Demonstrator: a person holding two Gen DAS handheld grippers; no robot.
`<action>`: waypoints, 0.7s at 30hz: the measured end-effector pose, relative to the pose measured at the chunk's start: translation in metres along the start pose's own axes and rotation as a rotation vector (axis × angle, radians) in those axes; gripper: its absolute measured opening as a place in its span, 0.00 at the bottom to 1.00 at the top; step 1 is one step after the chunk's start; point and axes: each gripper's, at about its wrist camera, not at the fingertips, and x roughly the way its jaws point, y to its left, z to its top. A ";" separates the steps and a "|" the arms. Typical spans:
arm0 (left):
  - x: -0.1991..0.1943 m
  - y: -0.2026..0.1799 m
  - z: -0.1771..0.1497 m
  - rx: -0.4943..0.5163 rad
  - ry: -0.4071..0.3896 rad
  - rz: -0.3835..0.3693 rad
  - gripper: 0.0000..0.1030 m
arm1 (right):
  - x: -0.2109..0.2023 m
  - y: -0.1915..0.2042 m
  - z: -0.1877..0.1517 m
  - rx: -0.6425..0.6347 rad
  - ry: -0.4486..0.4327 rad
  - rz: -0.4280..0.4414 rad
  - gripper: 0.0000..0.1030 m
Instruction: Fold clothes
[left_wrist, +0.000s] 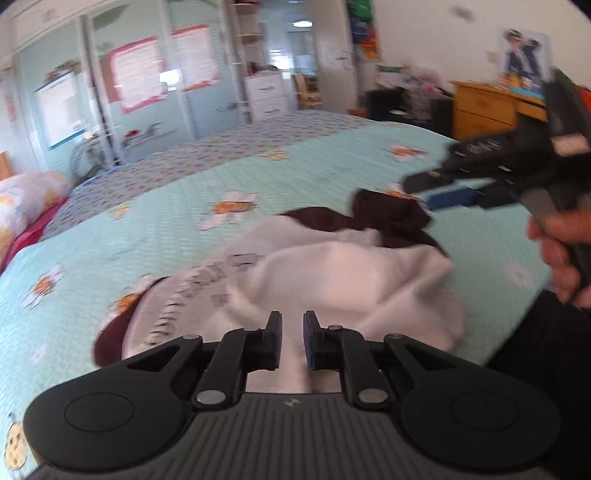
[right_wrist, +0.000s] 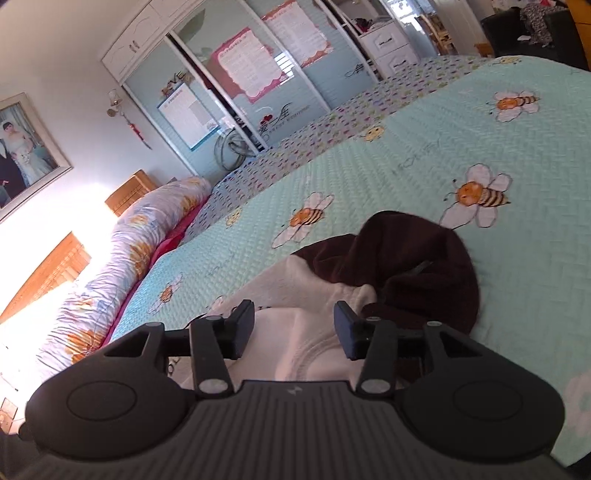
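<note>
A top (left_wrist: 332, 280) lies on the bed (left_wrist: 184, 206). It is white in the middle and dark brown at the ends. It is bunched up, not flat, and I can see no neat fold in it. Some grey letters show on the white part, but they are too blurry to read.

The top's long way runs from the near left to the far right in the left wrist view. One brown end (left_wrist: 110, 339) sits near and to the left. The other brown end (left_wrist: 391, 218) sits far and to the right.

The left hand-held gripper (left_wrist: 292, 341) is right over the near white edge of the top. Its fingers are close together with a thin gap, and no cloth shows between the tips. Whether it touches the cloth below, I cannot tell.

The right hand-held gripper (right_wrist: 294, 332) has its fingers spread wide, with nothing in them. A hand (left_wrist: 561, 258) holds it by the handle. In its own view the white cloth lies just under and ahead of it, and the brown end (right_wrist: 413, 269) lies ahead and a bit to the right.

So the left one is nearer the near edge, and the right one is nearer the far brown end. Each could take the side closest to it. I think the top needs spreading flat before it will fold well, since it is all in a lump.
</note>
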 end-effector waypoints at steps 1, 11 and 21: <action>0.004 0.011 0.002 -0.024 0.010 0.037 0.19 | 0.002 0.005 -0.002 -0.013 0.012 0.013 0.61; 0.050 0.096 -0.027 -0.245 0.205 0.210 0.41 | 0.080 0.040 -0.018 -0.134 0.174 -0.007 0.73; 0.106 0.064 -0.051 -0.227 0.383 0.158 0.35 | 0.093 0.016 -0.039 -0.138 0.232 -0.108 0.66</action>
